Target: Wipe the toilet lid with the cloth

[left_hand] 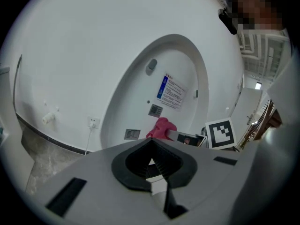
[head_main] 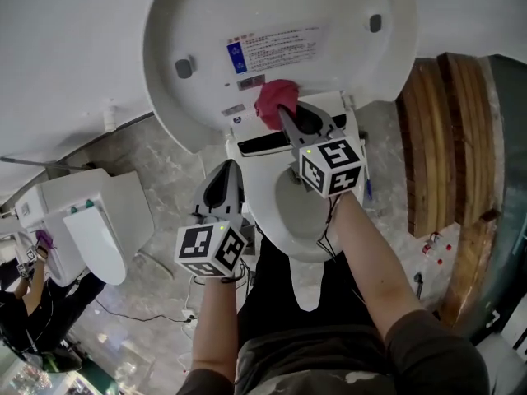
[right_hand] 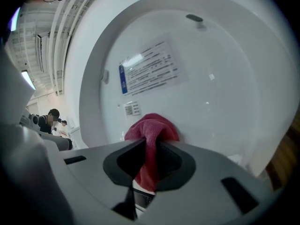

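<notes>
Raised white toilet lid (head_main: pixel 280 15), inner face showing. Sticker (head_main: pixel 276 49) with blue strip, print too small to read. Red cloth (head_main: pixel 274 101) low on lid near hinge, clamped in right tool (head_main: pixel 286 115). Left tool (head_main: pixel 228 169) jaws together, empty, beside bowl (head_main: pixel 284 220).

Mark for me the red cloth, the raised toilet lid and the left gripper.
red cloth (head_main: pixel 272 104), head view, middle of the bunched part.
toilet lid (head_main: pixel 198 15), head view, bare white underside at upper left.
left gripper (head_main: pixel 232 165), head view, at its closed fingertips.
</notes>
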### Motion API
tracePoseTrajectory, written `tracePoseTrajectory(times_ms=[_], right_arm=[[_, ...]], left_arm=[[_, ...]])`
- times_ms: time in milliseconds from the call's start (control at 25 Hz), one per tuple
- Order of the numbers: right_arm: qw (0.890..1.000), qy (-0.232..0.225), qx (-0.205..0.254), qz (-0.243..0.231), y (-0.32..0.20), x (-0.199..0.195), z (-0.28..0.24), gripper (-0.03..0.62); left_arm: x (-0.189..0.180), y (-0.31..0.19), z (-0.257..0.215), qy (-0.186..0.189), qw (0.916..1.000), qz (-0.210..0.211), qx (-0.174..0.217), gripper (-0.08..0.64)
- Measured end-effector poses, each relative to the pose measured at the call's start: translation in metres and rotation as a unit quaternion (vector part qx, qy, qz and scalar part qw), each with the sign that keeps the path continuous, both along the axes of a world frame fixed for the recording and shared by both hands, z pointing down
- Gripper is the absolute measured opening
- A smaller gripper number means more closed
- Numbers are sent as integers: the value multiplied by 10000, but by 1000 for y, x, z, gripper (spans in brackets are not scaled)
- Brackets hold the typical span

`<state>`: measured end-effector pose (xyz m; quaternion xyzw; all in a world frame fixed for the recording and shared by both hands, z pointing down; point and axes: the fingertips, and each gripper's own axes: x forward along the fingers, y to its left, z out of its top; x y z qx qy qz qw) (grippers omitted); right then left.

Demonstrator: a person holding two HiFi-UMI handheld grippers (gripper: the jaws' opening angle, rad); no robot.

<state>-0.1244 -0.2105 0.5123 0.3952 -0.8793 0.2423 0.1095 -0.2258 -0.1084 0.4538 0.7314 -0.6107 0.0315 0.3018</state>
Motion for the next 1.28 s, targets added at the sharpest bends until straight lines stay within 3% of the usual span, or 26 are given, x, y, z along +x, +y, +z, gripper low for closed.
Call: tracePoseTrajectory(times_ms=[240, 400, 600, 840, 1280], right_arm=[[9988, 69, -39, 488, -25, 80, 5, 49], [9955, -179, -225, 903, -35, 126, 8, 49], [9930, -187, -272, 1133, -41, 160, 8, 49], [9938, -221, -258, 1061, -35, 156, -7, 49], [9975, -436, 73, 554, -17, 98, -101, 49]], left_arm=[[53, -24, 3, -7, 9998, 212, -19, 6], [87, -37, 8, 13, 9993, 370, -50, 6], [121, -42, 9, 90, 9984, 546, -83, 6], [122, -46, -9, 108, 9982, 579, 105, 6], [59, -37, -96, -79, 9971, 231, 726, 6]])
